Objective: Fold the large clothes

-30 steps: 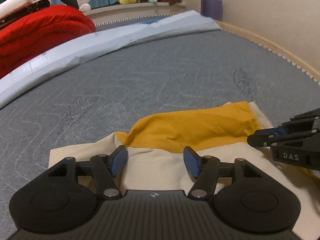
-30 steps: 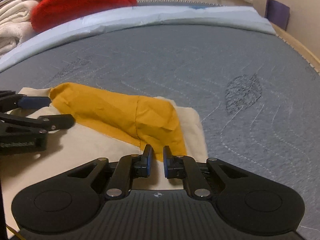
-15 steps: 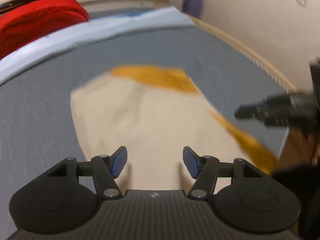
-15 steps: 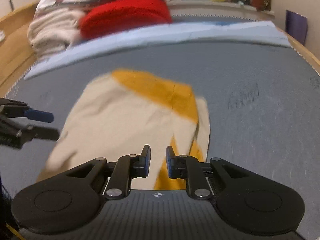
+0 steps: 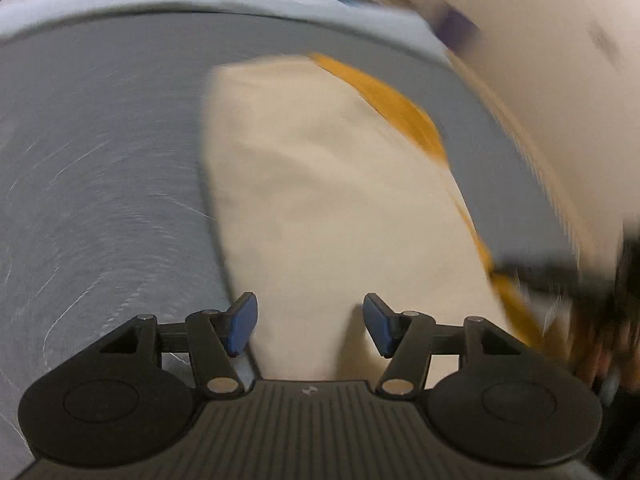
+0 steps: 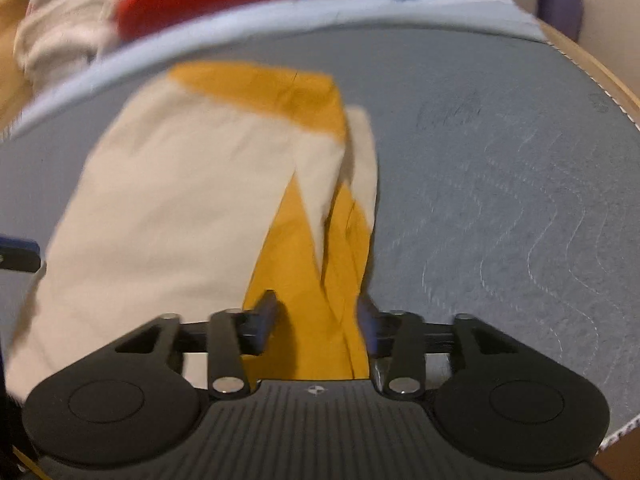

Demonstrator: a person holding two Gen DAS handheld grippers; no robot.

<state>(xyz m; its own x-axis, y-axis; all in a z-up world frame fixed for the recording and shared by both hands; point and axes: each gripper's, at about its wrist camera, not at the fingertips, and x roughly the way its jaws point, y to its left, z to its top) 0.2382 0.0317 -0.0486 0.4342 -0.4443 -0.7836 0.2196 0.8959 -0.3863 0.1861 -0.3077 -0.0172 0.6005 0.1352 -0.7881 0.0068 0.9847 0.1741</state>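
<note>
Folded cream-and-yellow garment (image 6: 192,208), grey bedspread (image 6: 500,184)

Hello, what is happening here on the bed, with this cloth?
A person holding a gripper in each hand is folding a cream and yellow garment on a grey bed cover. The garment lies in a long folded shape. The right gripper is opening, with a yellow fold between its fingers but not pressed. The left gripper is open over the cream part and holds nothing.
</note>
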